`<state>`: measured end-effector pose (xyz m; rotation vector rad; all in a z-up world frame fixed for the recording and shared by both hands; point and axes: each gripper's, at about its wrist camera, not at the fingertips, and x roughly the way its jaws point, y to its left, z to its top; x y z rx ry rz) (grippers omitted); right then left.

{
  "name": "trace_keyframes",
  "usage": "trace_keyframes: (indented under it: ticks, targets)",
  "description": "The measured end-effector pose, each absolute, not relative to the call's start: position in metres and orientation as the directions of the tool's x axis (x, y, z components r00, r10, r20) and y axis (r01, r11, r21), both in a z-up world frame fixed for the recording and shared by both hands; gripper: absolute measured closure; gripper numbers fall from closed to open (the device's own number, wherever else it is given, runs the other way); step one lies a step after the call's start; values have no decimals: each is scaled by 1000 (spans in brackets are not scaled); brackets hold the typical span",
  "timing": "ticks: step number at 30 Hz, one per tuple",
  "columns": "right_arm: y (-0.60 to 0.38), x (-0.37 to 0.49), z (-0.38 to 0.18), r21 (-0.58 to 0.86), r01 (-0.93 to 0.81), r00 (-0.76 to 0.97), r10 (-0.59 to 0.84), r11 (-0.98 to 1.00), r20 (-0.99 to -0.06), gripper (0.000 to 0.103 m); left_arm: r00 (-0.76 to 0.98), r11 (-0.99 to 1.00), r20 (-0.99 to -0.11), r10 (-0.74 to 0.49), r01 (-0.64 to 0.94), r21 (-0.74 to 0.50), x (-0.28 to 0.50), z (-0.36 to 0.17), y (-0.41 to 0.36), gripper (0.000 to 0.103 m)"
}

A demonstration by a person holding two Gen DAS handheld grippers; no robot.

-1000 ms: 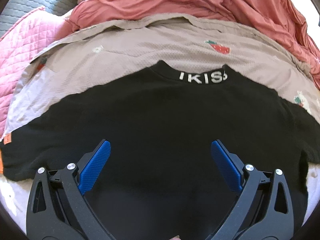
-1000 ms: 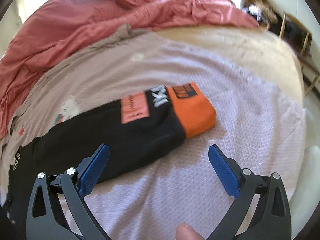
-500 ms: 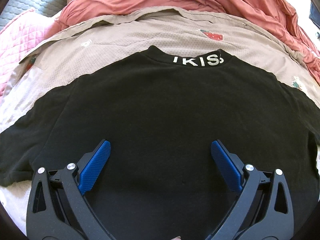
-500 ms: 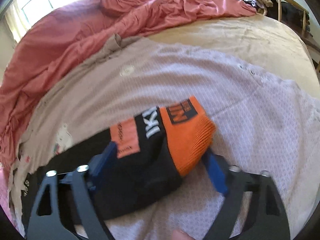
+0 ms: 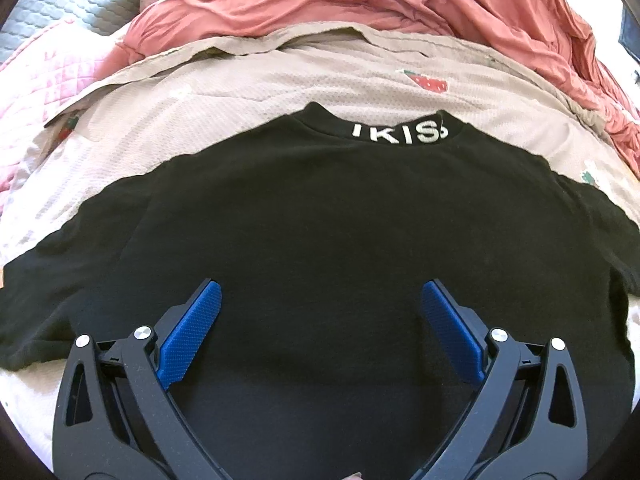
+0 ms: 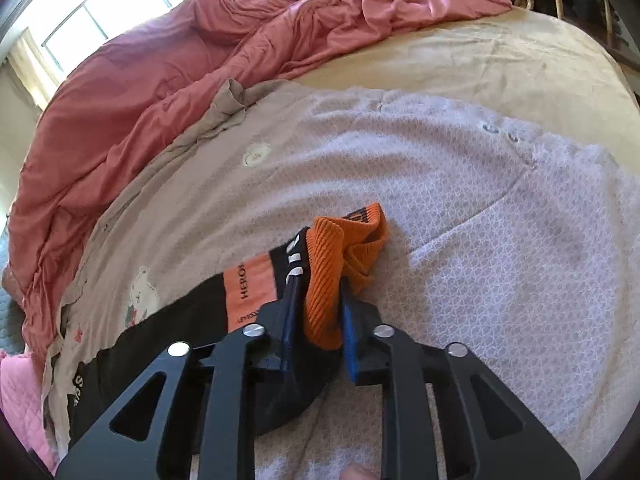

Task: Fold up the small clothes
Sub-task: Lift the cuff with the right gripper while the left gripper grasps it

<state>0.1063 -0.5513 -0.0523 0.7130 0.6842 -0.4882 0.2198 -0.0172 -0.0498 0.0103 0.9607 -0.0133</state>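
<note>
only right wrist view shows orange cuff (image 6: 332, 276) pinched

A rumpled red duvet (image 6: 168, 92) lies heaped along the far side of the bed, touching a beige quilt (image 6: 360, 152) (printed with strawberries and bears). A pink quilted blanket (image 5: 36, 92) sits left, beside a grey one (image 5: 76, 4).

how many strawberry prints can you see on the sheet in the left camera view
3. One strawberry lies beyond the black shirt collar, another strawberry at the sheet's far left edge, a third strawberry at right. The shirt may hide more.
</note>
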Motion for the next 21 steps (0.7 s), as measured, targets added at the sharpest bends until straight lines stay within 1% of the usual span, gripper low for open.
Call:
trace_keyframes:
  ticks: [5, 8, 12, 17, 21]
  targets:
    - [-503, 111, -8, 410, 483, 768, -149, 774, -623, 94, 585, 999, -810, -34, -1, -44, 220, -38, -5, 9]
    - [-471, 120, 12, 438, 391, 811, -78, 809, -580, 94, 598, 999, -801, -31, -16, -51, 220, -31, 3, 9]
    - [-406, 143, 35, 449, 224, 850, 52, 865, -524, 94, 600, 997, -800, -20, -47, -61, 220, -27, 17, 9]
    - [-317, 177, 37, 457, 29, 825, 237, 889, -513, 94, 609, 993, -793, -9, -90, -80, 219, -22, 37, 9]
    - [-246, 202, 21, 468, -87, 759, 363, 879, -540, 94, 615, 986, -789, -10, -125, -111, 219, -17, 54, 9]
